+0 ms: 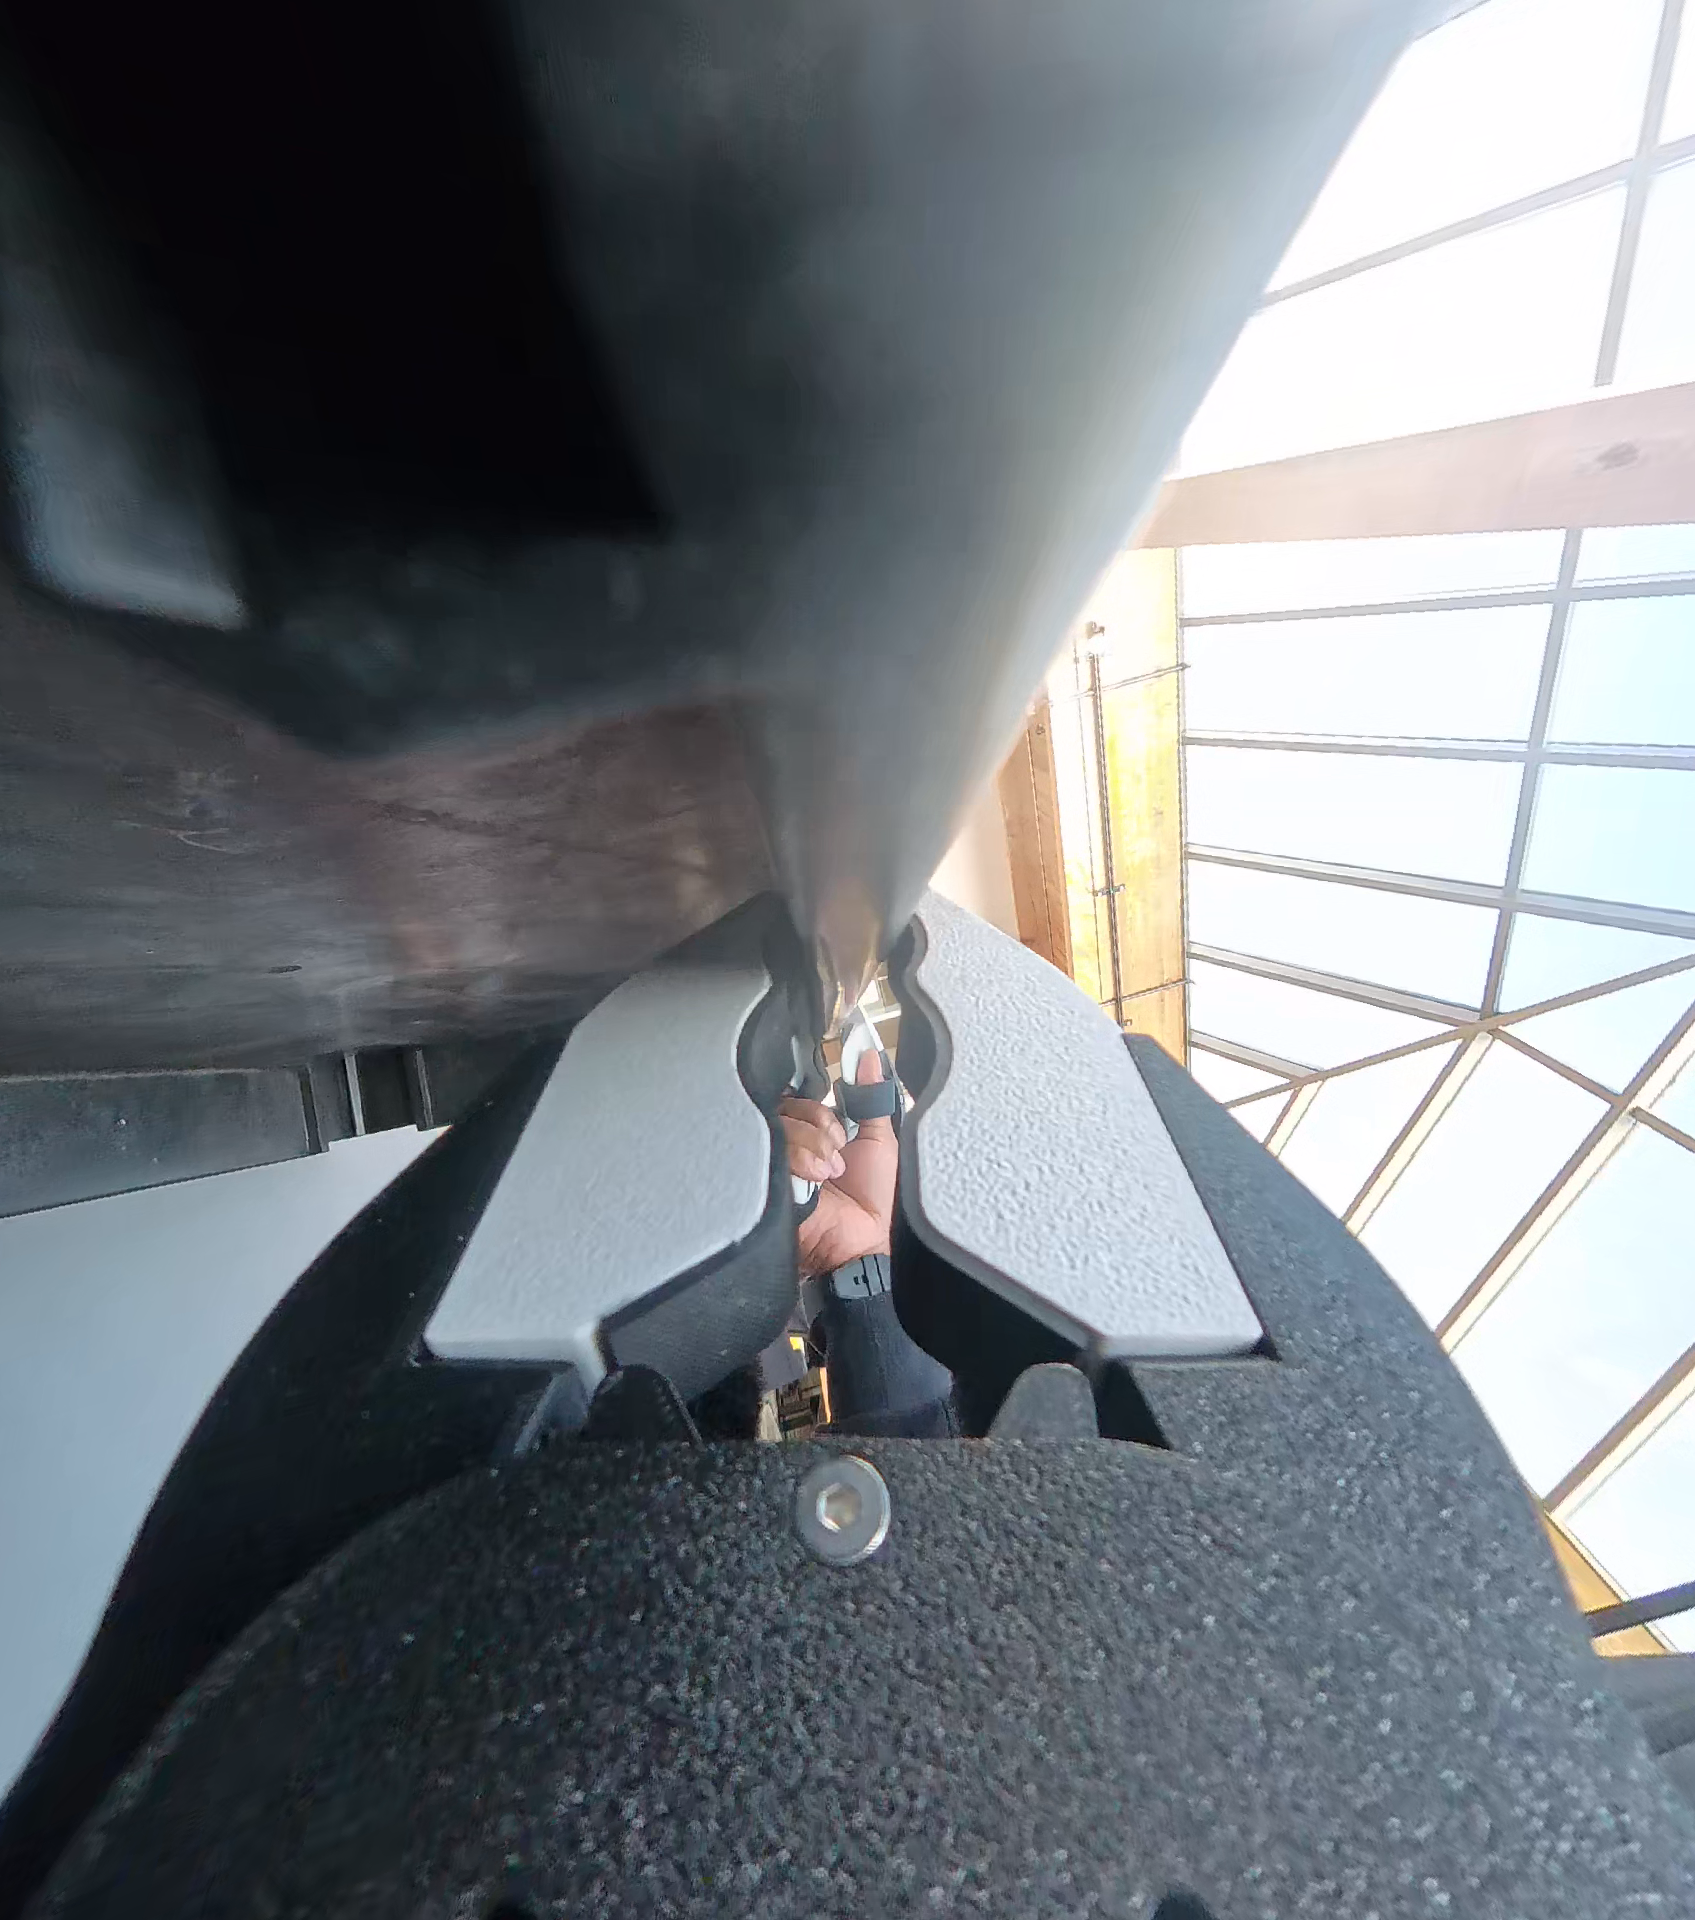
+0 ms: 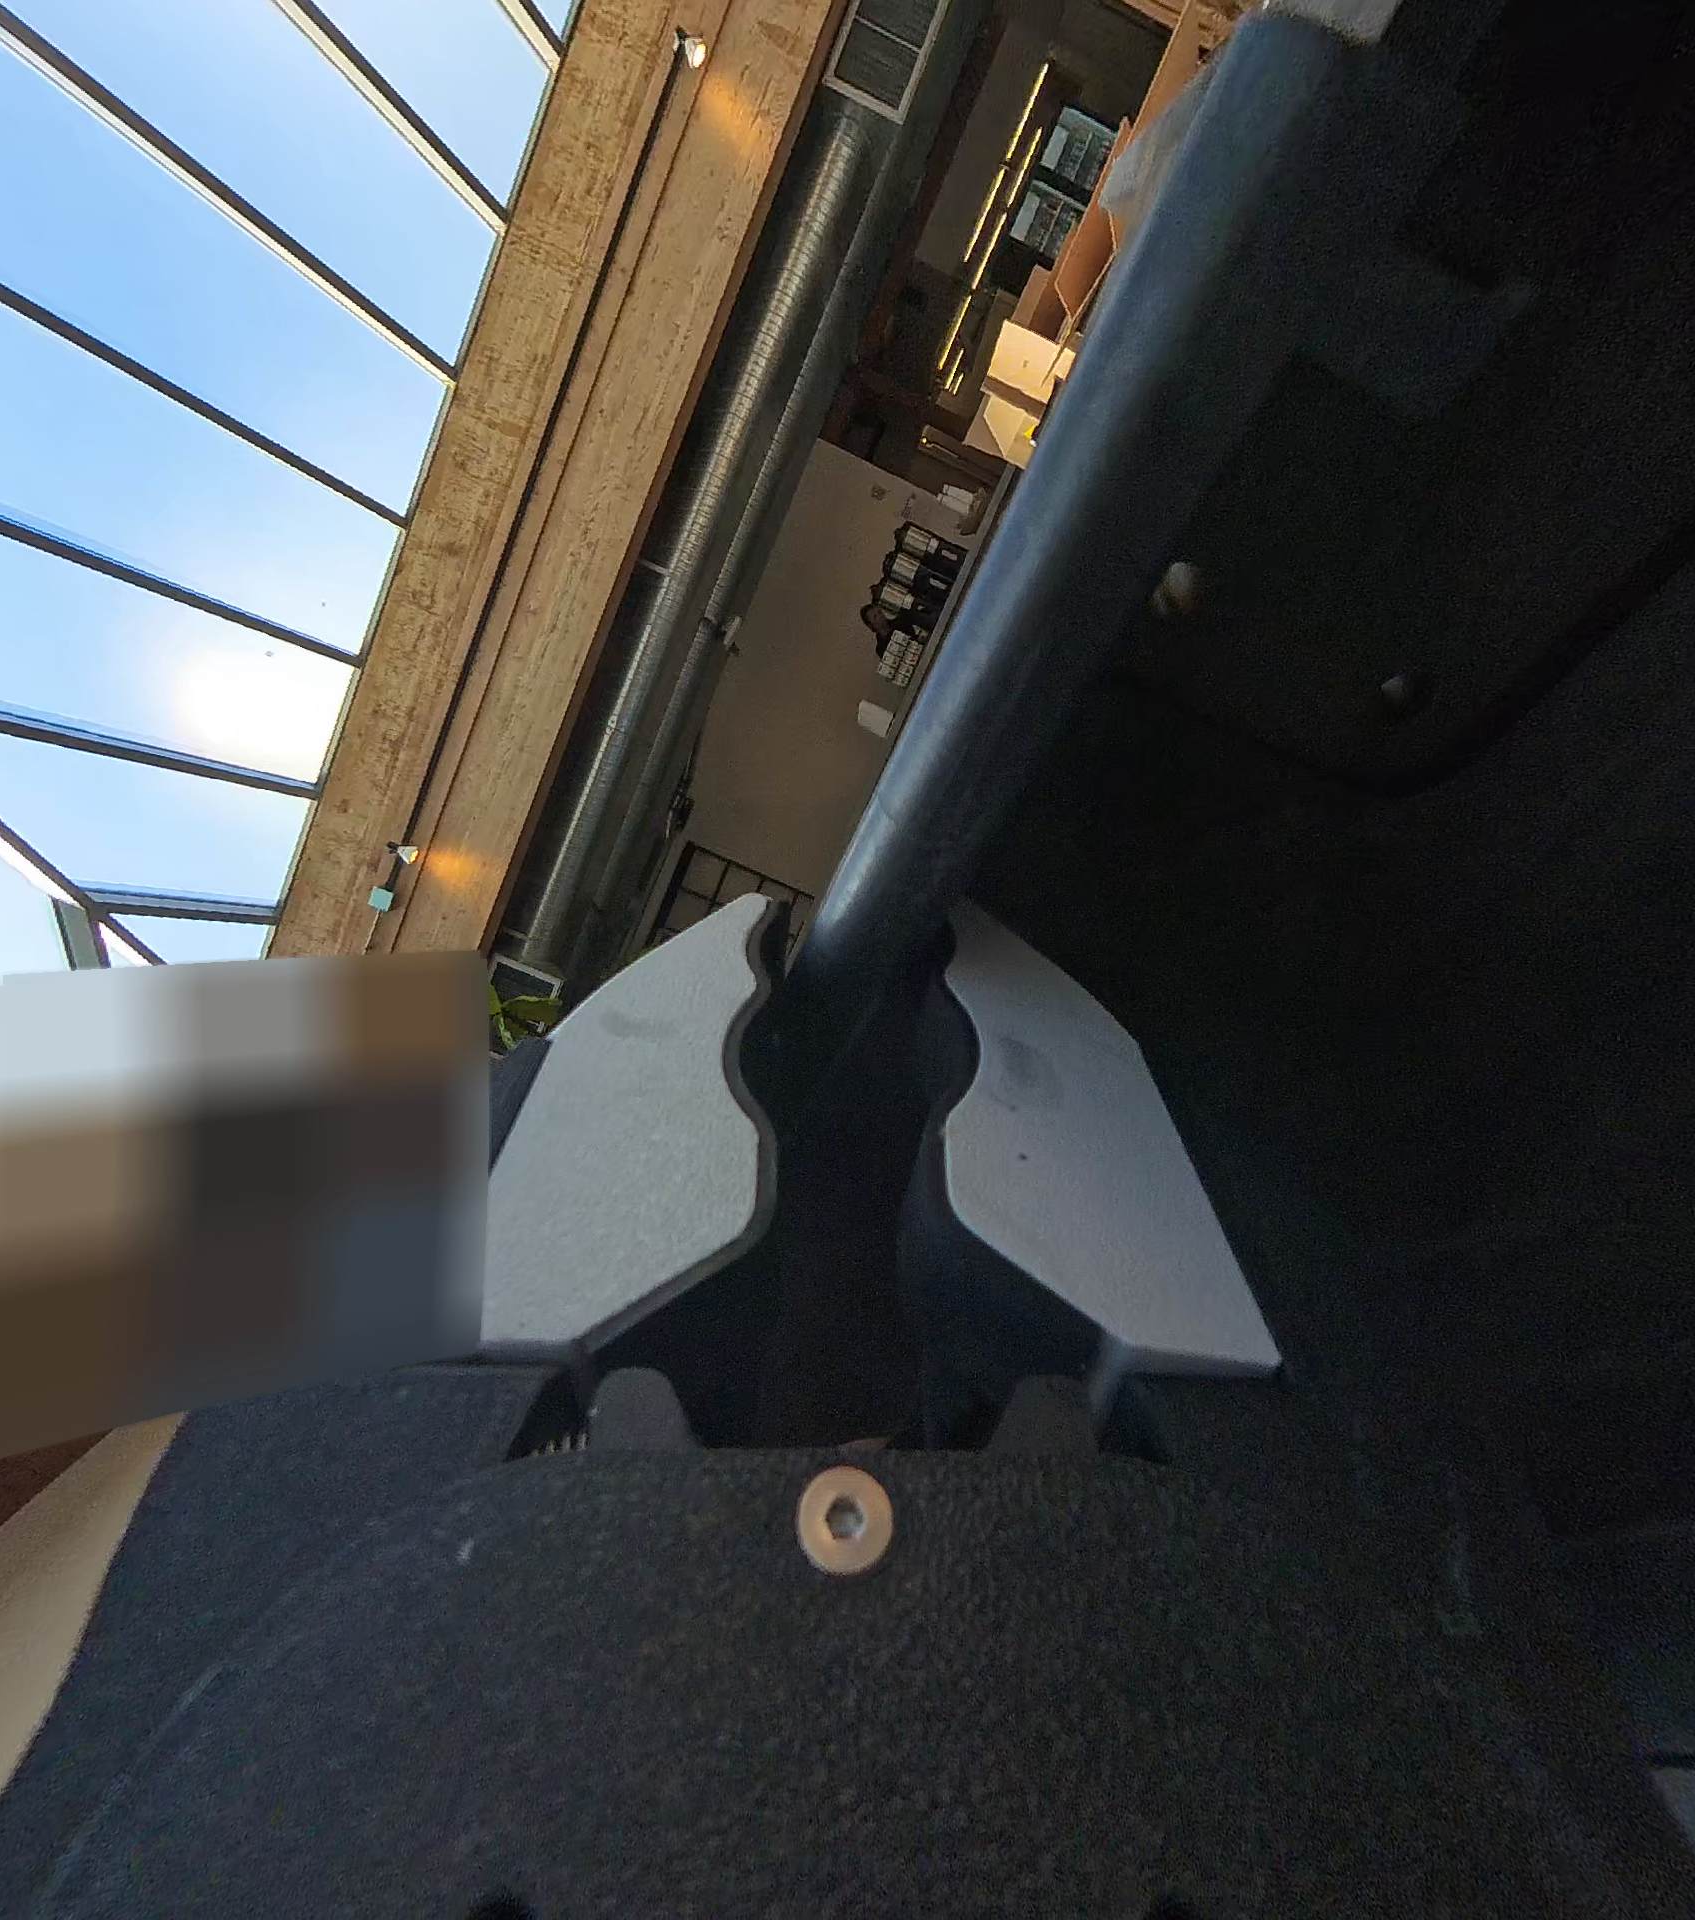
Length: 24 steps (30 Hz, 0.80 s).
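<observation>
In the left wrist view, my left gripper [image 1: 845, 961] is shut on the thin lower edge of a large grey panel [image 1: 822, 416], which rises up and away, blurred. A person's hand [image 1: 838, 1195] with a black strap and a dark sleeve shows through the gap behind the fingers. In the right wrist view, my right gripper [image 2: 858, 940] is shut on the rounded rim [image 2: 1009, 582] of a big dark object [image 2: 1445, 520] whose flat face carries small studs. Both cameras look steeply upward. I cannot tell whether the panel and the dark object are one thing.
A dark wooden surface [image 1: 199, 831] fills the left of the left wrist view. Skylight glass [image 1: 1445, 727] and a wooden beam [image 1: 1497, 468] are beyond. The right wrist view shows skylight [image 2: 147, 416], a wooden beam [image 2: 510, 468], a metal duct [image 2: 718, 468] and cardboard boxes [image 2: 1019, 364]. Left tips to right tips: about 40 cm.
</observation>
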Motion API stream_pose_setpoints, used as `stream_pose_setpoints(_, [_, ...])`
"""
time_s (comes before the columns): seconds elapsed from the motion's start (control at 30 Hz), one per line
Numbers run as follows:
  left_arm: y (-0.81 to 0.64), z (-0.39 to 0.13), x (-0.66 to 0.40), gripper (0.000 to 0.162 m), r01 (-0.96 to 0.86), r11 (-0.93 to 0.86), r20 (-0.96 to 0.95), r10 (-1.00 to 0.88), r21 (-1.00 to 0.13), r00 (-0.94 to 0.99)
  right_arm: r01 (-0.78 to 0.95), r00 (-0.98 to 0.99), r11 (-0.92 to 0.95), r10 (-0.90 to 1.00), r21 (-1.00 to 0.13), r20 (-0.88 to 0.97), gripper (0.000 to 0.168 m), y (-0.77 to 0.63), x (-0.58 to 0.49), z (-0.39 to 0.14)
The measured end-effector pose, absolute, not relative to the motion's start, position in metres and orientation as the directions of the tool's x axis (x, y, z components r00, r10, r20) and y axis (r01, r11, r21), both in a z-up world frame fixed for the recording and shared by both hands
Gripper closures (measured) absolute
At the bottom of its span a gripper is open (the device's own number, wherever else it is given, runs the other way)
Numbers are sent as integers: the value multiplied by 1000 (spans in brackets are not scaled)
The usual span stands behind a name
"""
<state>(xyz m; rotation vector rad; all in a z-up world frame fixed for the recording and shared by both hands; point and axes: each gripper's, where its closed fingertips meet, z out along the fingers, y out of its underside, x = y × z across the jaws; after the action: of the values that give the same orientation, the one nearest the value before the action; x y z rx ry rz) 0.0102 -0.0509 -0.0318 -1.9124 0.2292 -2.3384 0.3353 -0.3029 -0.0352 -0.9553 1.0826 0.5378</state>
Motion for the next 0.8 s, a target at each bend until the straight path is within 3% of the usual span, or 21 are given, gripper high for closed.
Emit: stream_pose_setpoints(0.8, [-62, -33, 1, 148, 132, -991, 997, -22, -12, -72, -815, 393, 444, -49, -372, -918, 146, -279, 351, -36])
